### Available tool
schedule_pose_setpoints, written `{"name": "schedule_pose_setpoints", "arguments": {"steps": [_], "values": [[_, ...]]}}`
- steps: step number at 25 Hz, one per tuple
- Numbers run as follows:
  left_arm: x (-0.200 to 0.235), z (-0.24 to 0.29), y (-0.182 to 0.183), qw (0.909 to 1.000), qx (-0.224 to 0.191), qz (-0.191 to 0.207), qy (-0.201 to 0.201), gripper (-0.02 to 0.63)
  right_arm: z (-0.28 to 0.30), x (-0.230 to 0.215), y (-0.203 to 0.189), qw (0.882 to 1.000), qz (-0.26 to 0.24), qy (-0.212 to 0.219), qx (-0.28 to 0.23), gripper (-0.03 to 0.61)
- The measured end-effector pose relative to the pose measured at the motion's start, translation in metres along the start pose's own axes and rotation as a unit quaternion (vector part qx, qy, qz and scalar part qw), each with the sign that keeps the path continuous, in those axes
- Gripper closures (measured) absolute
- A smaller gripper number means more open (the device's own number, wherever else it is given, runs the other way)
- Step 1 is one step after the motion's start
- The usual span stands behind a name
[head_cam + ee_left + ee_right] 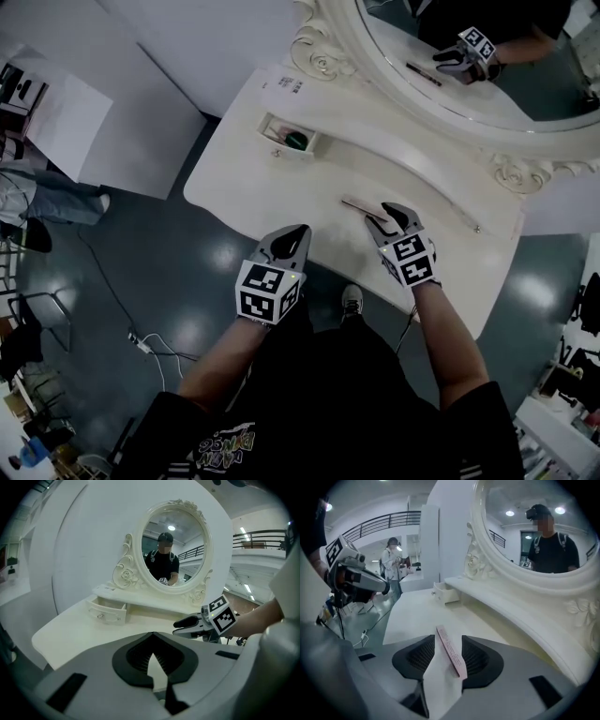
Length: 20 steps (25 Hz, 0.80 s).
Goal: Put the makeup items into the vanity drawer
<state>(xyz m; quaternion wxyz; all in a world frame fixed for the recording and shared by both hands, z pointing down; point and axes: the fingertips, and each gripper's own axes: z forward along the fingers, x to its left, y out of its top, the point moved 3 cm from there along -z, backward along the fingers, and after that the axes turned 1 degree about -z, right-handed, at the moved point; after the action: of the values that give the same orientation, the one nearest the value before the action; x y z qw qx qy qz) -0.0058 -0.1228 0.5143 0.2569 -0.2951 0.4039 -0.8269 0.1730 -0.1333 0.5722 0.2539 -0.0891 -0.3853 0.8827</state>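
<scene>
White vanity table [225, 183] under an oval mirror [441, 89]. Small drawer [274, 139] pulled open at the back of the tabletop, something green [296, 141] already inside. Well right of the drawer and nearer the front edge: right gripper [390, 219], low over the tabletop, jaws spread wide, pinching nothing. In front of the drawer, out past the table's edge: left gripper [296, 232], jaws closed on nothing. Slim pink nail file [450, 651] lying on the tabletop between the right jaws, not yet pressed by either pad.

Step in hand, probably: picking up the file. Best done by centring the jaws across its narrow width, keeping the tips down at the surface, and closing squarely so the thin strip neither tips nor slides. Only then lift and carry across to the drawer.
</scene>
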Motion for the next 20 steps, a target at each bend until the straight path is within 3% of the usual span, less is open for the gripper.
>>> {"name": "schedule_pose_setpoints", "arguments": {"steps": [6, 13, 20], "values": [[0.007, -0.002, -0.009, 0.9999, 0.012, 0.007, -0.008, 0.615, 0.030, -0.006, -0.023, 0.997, -0.029, 0.032, 0.064, 0.393], [0.016, -0.003, -0.016, 0.9997, 0.022, 0.008, -0.010, 0.615, 0.044, -0.011, -0.031, 0.995, -0.035, 0.033, 0.086, 0.394], [0.020, -0.003, -0.014, 0.9998, 0.018, 0.005, -0.006, 0.614, 0.045, -0.002, -0.029, 0.995, -0.036, 0.041, 0.089, 0.466]]}}
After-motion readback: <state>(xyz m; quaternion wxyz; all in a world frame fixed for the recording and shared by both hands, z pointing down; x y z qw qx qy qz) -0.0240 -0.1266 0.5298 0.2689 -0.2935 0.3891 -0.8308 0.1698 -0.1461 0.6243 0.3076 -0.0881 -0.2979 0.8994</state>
